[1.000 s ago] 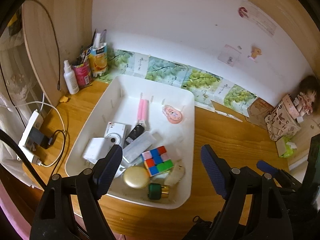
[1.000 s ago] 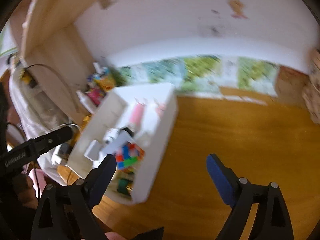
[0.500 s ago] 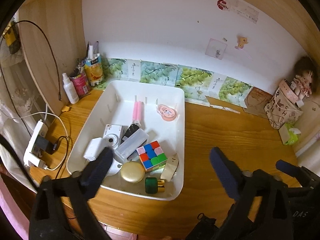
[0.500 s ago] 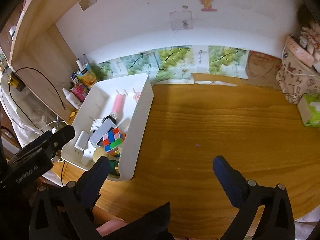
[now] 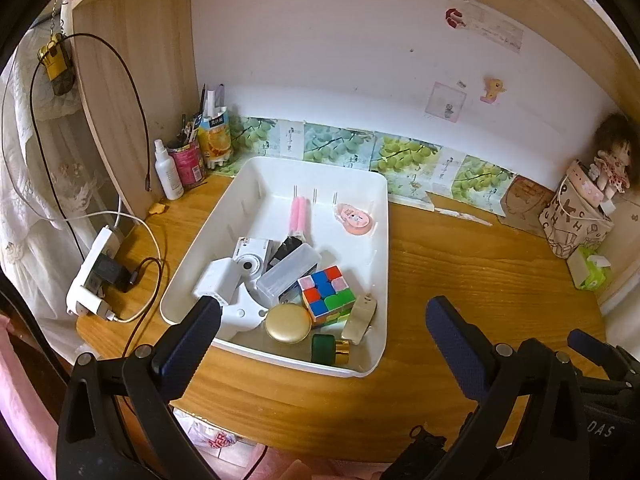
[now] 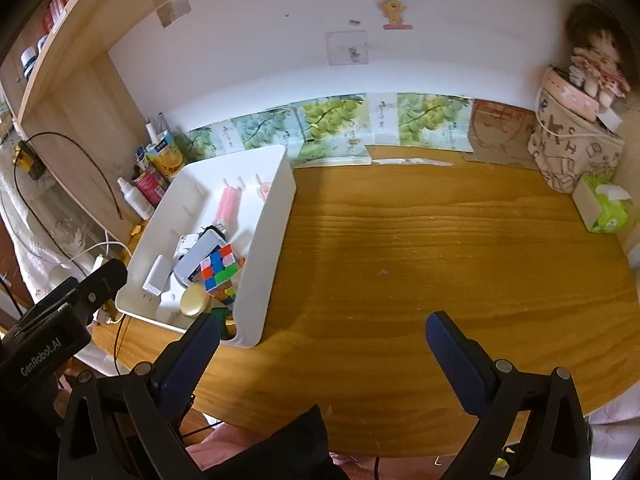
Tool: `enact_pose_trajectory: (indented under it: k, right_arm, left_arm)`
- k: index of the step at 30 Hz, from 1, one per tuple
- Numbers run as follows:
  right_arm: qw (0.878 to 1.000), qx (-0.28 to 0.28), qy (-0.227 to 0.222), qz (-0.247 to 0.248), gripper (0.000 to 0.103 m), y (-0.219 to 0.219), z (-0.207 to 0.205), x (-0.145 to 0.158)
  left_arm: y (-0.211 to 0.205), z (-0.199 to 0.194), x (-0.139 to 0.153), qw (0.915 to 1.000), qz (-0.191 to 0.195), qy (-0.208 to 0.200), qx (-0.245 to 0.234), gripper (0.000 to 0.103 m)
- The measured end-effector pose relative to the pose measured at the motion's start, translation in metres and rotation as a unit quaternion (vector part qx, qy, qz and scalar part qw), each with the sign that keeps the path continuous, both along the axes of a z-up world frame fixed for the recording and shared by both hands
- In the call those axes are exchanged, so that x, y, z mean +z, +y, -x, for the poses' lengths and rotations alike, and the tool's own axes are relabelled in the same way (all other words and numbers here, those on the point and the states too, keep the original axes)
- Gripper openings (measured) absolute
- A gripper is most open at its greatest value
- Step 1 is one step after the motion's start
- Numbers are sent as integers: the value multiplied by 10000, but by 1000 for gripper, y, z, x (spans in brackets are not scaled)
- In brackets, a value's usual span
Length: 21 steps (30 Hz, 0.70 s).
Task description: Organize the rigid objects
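Note:
A white bin (image 5: pixel 382 216) (image 6: pixel 276 216) on the left of the wooden desk holds a colour cube (image 5: pixel 326 294) (image 6: pixel 221 268), a white camera (image 5: pixel 252 258), a clear case (image 5: pixel 288 274), a gold round compact (image 5: pixel 288 323) (image 6: pixel 195 300), a green bottle (image 5: pixel 329 349), pink sticks (image 5: pixel 300 214) (image 6: pixel 229 204), a pink round item (image 5: pixel 354 218) and a white adapter (image 5: pixel 218 280). My left gripper (image 5: pixel 320 332) is open and empty, back from the bin's near edge. My right gripper (image 6: pixel 320 340) is open and empty over bare desk, right of the bin.
A power strip with cables (image 5: pixel 94 276) lies left of the bin. A spray bottle (image 5: pixel 168 170) and cans (image 5: pixel 188 162) stand at the back left. A patterned bag with a doll (image 6: pixel 576 140) and a green tissue pack (image 6: pixel 604 208) stand at the right.
Both grippers have drawn back and up from the desk. The views widened and the right wrist view steadied. Both stayed open and empty.

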State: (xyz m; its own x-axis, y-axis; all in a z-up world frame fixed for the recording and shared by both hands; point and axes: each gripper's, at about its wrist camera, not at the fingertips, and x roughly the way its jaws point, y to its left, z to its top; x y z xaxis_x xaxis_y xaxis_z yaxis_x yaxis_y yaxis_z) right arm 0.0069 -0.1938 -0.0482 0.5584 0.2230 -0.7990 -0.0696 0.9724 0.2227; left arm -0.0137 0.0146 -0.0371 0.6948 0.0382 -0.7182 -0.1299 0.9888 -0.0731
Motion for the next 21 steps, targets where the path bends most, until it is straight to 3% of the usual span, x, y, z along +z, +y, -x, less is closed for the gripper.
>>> enact_pose_trajectory:
  k: [10, 21]
  right_arm:
    - [9998, -70, -183, 35, 103, 3, 10, 4]
    - [9995, 234, -166, 112, 103, 14, 19, 4]
  left_arm:
    - [1, 8, 4, 9998, -113, -134, -60, 102]
    - [-2, 17, 1, 9998, -172, -64, -49, 102]
